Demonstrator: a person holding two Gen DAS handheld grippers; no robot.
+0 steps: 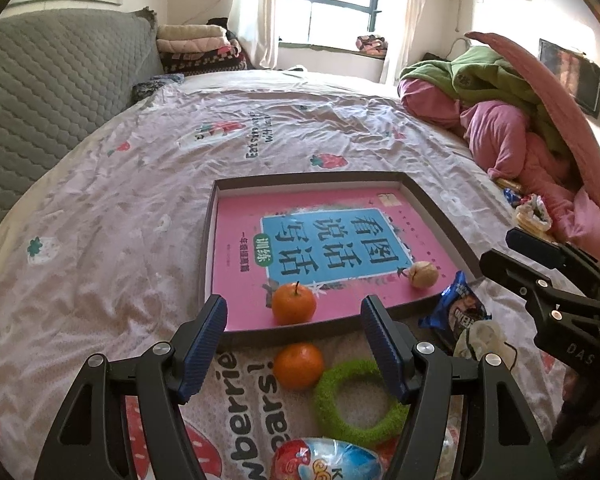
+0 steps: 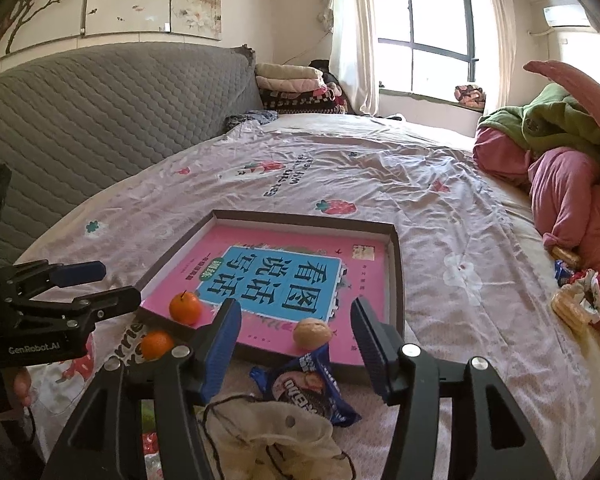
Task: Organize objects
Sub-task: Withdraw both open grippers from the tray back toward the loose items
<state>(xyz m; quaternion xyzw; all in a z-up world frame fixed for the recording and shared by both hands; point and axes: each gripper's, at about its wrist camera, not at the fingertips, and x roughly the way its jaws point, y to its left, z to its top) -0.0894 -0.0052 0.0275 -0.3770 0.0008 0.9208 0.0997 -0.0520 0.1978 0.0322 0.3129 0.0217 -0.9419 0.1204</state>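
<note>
A: How far along was the tidying?

B: Partly done, I'd judge. The shallow box tray (image 1: 440, 216) lay on the strawberry-print bedsheet (image 1: 100, 240) with a pink workbook (image 1: 244, 280) flat inside. On the workbook sat one tangerine (image 1: 294, 303) near the tray's front rim and a walnut (image 2: 312, 333) toward its front right corner.

A: And outside it?

B: A second tangerine (image 1: 299, 365) rested on the sheet just in front of the rim, touching a green fuzzy ring (image 1: 360, 402) at its four o'clock. A blue Oreo packet (image 2: 312, 388) leaned on the rim below the walnut, a cream drawstring pouch (image 2: 284, 440) lay nearer still, and a red-and-blue foil egg (image 1: 324, 462) showed at six o'clock in the left view. More snacks (image 2: 576, 300) sat well apart at three o'clock, by the pink bedding (image 2: 572, 200).

A: The grippers?

B: The left gripper (image 1: 294, 344) was released, jaws wide, empty, framing both tangerines. The right gripper (image 2: 296, 340) was also released and held nothing; the walnut lay on the workbook between its fingertips in the view.

A: Room to work?

B: Plenty from ten to two o'clock. The tray's raised rim was the edge to clear, and the two grippers hung close side by side.
</note>
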